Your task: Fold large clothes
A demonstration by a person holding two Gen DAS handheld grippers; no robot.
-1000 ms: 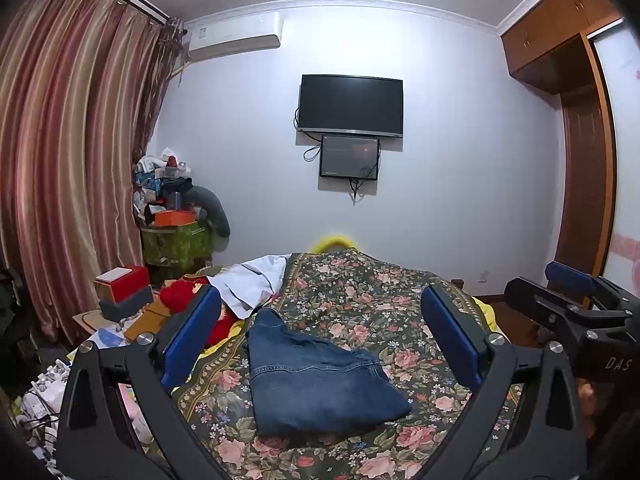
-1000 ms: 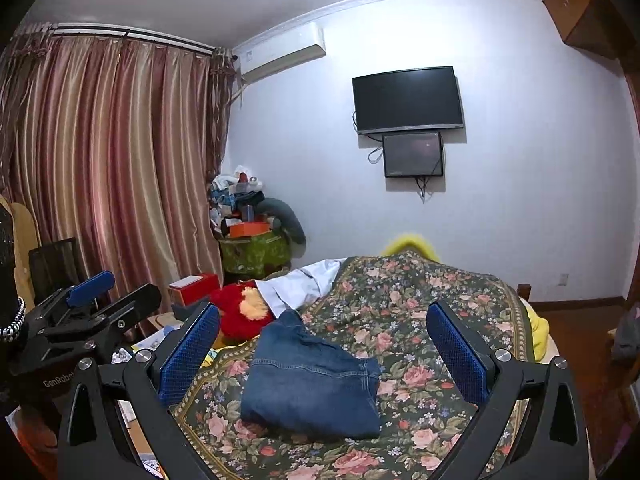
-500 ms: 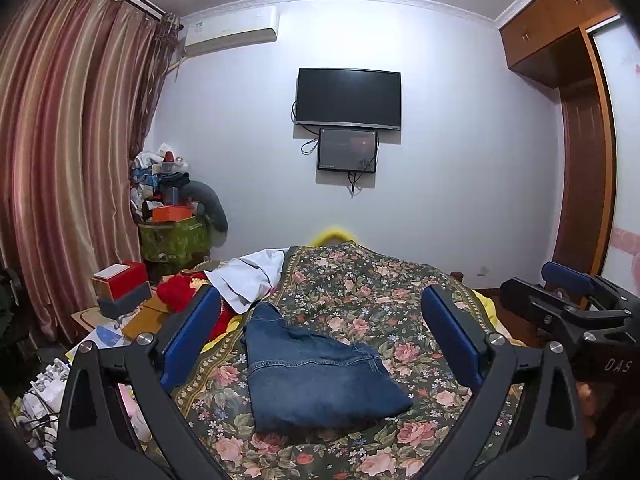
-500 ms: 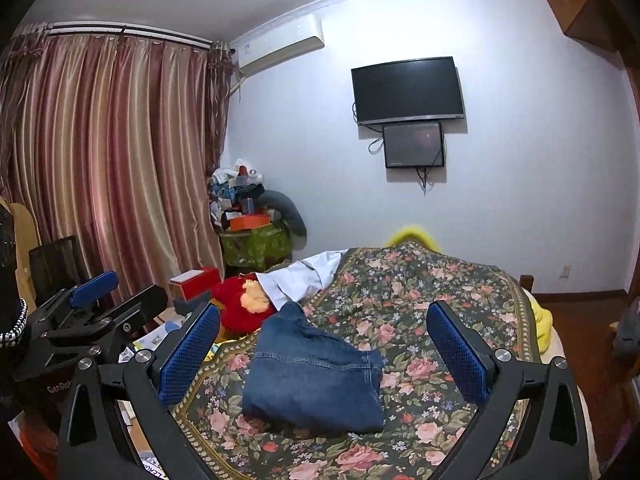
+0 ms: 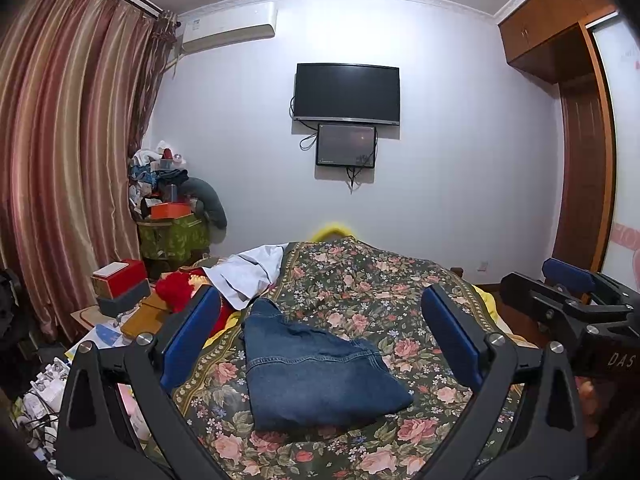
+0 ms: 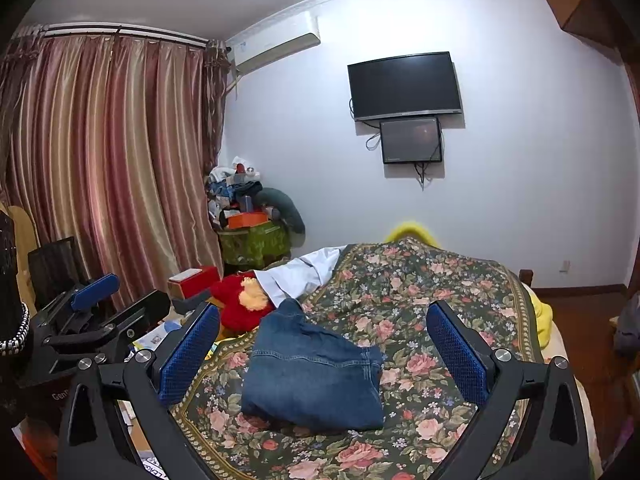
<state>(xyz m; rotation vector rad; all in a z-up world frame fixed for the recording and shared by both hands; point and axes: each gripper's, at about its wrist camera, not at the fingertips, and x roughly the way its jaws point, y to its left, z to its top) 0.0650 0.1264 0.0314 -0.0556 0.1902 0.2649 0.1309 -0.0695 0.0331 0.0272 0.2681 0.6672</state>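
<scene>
A big flowery blanket (image 5: 372, 292) covers the bed. The folded blue jeans (image 5: 316, 372) lie on it, toward 6 o'clock in both views. Both tongs, the left gripper (image 5: 320, 336) and the right gripper (image 6: 322, 344), are wide apart above the jeans and hold nothing.

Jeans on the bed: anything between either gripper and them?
Nothing visible. The folded jeans lie alone on the floral bedspread, ahead of the open left gripper and open right gripper.
</scene>
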